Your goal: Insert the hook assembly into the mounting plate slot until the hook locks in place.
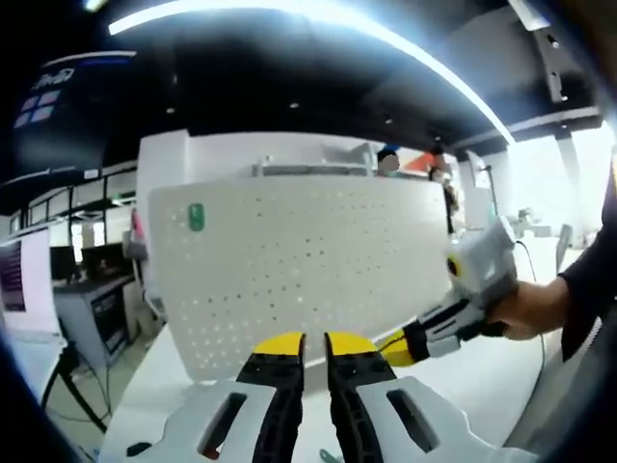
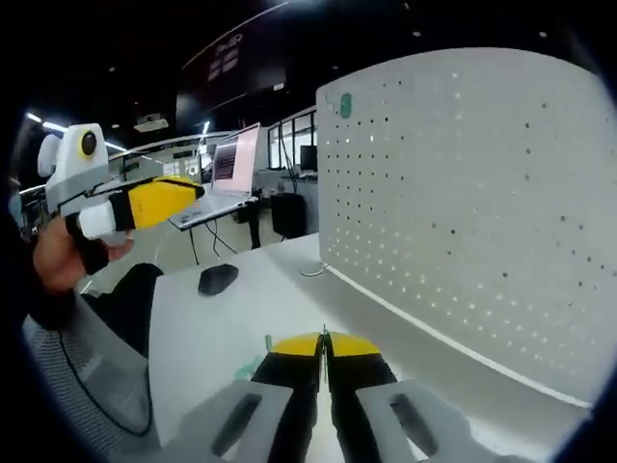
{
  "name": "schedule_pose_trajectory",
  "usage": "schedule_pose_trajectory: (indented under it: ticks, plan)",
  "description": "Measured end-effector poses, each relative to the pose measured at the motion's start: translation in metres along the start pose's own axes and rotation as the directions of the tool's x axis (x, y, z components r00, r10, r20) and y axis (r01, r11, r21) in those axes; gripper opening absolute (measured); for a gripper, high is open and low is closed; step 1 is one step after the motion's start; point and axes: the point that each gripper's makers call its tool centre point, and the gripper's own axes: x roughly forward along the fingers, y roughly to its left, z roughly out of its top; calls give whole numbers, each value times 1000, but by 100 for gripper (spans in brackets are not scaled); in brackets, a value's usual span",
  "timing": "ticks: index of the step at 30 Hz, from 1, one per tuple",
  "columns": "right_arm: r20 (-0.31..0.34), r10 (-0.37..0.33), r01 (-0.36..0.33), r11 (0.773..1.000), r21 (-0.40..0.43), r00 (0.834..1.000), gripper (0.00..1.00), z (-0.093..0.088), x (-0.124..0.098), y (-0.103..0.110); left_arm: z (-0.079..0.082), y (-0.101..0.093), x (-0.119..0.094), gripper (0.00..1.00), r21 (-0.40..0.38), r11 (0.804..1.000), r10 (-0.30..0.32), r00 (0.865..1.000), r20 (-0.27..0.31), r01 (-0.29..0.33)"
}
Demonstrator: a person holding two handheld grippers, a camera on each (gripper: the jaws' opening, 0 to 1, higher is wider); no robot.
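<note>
The mounting plate (image 1: 299, 270) is a white perforated board that stands upright on the white table (image 1: 501, 386), with a small green tag (image 1: 196, 216) near its top corner. My left gripper (image 1: 315, 343) hovers in front of its lower edge, its yellow-tipped jaws a thin slit apart with nothing between them. From the right a hand brings in my right gripper (image 1: 397, 349), close to the board's lower right. In the right gripper view the plate (image 2: 482, 212) fills the right side and my right gripper (image 2: 324, 340) is shut and empty. A small green piece (image 2: 248, 367) lies on the table by its left jaw.
A computer mouse (image 2: 218, 278) and a thin cable (image 2: 313, 271) lie on the table (image 2: 222, 328) left of the board. An open laptop (image 2: 234, 164) stands on a desk behind. A person's hand (image 2: 60, 258) holds the left gripper (image 2: 188, 198) at the left.
</note>
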Motion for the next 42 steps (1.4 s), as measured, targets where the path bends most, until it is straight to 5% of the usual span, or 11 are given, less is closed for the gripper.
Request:
schedule_pose_trajectory:
  ticks: [10, 17, 29, 42]
  plan:
    - [90, -9, 9, 1000, 3, 996, 0, 26, -11, 2, -9, -16, 5, 14, 0, 998, -64, 997, -39, 64]
    - [145, 0, -4, 1000, 27, 989, 0, 40, -15, 6, -12, -17, 6, 17, -70, 994, -86, 996, -38, 83]
    - [260, 63, -82, 995, 63, 964, 0, 67, -23, 27, -8, -26, 7, 17, -133, 983, -132, 991, -9, 130]
    - [302, 130, -168, 980, 103, 945, 0, 76, -21, 50, -3, -27, 7, 15, -152, 978, -139, 990, 16, 140]
